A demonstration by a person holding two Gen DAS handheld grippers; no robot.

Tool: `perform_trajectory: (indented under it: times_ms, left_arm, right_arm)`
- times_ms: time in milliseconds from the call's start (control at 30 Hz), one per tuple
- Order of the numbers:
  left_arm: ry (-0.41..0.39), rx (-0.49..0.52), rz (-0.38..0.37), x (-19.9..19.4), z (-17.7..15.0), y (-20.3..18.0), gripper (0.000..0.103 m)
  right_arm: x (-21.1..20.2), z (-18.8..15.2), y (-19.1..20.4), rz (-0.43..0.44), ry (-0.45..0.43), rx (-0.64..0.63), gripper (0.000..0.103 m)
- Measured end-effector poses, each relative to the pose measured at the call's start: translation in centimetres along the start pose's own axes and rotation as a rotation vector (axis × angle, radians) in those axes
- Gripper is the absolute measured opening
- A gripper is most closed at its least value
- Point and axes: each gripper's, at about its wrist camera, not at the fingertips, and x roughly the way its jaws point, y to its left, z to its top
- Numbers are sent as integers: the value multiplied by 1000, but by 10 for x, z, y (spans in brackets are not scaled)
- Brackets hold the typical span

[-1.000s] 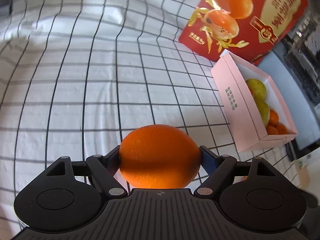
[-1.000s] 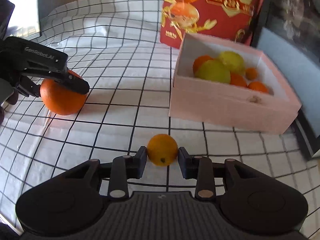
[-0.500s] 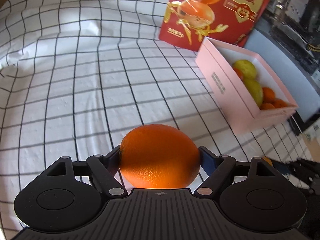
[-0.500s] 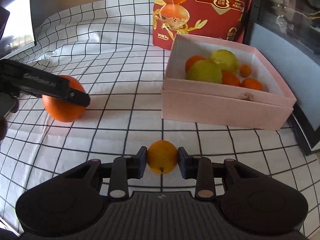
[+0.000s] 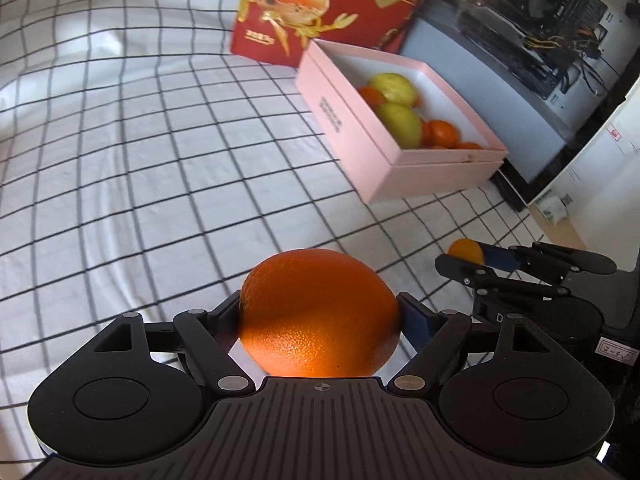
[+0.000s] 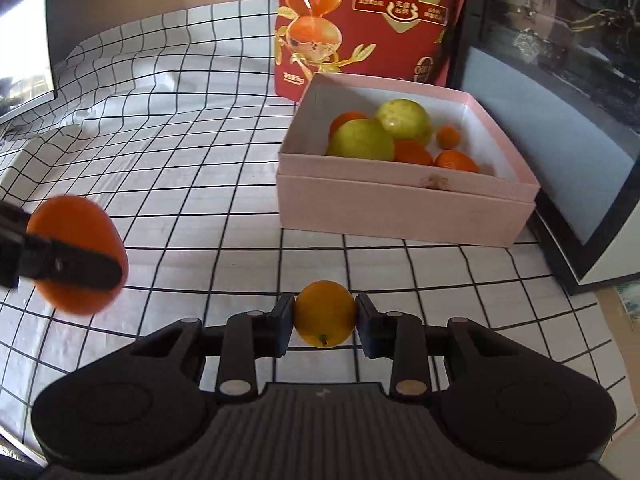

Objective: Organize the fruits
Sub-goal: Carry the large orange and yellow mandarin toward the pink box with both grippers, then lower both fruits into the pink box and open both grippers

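My left gripper (image 5: 320,312) is shut on a large orange (image 5: 320,312) and holds it above the checked cloth (image 5: 140,160); it also shows at the left of the right wrist view (image 6: 76,256). My right gripper (image 6: 325,314) is shut on a small yellow-orange citrus (image 6: 325,314), lifted off the cloth; it shows in the left wrist view (image 5: 466,251). The open pink box (image 6: 400,208) lies ahead and right, holding two green-yellow fruits (image 6: 362,140) and several small oranges (image 6: 456,160). In the left wrist view the box (image 5: 384,168) is ahead to the right.
A red fruit bag (image 6: 360,20) stands behind the box. A dark framed panel (image 6: 560,120) and computer parts lie to the right of the box. A monitor (image 6: 24,40) stands at the far left. The cloth is wrinkled at the back left.
Both grippers have lifted their fruits off the cloth. The left gripper has risen and turned right toward the box. The right gripper has risen with the box now nearer centre.
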Motion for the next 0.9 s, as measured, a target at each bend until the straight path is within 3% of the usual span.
perform_trajectory:
  times_ms: [200, 400, 533, 700, 900]
  left_arm:
    - [-54, 14, -48, 3, 34, -17, 84]
    - [-247, 106, -101, -19, 122, -53, 84]
    - [-284, 136, -135, -5, 189, -78, 84]
    - [-195, 76, -125, 48, 242, -85, 84]
    - [-50, 70, -47, 135, 239, -77, 84]
  right_arm:
    - [-11, 12, -16, -21, -47, 22, 32]
    - [-41, 70, -46, -63, -219, 1, 32]
    - [-49, 116, -71, -54, -276, 6, 32]
    - [-18, 153, -90, -72, -231, -56, 32]
    - [47, 152, -106, -48, -90, -32, 32]
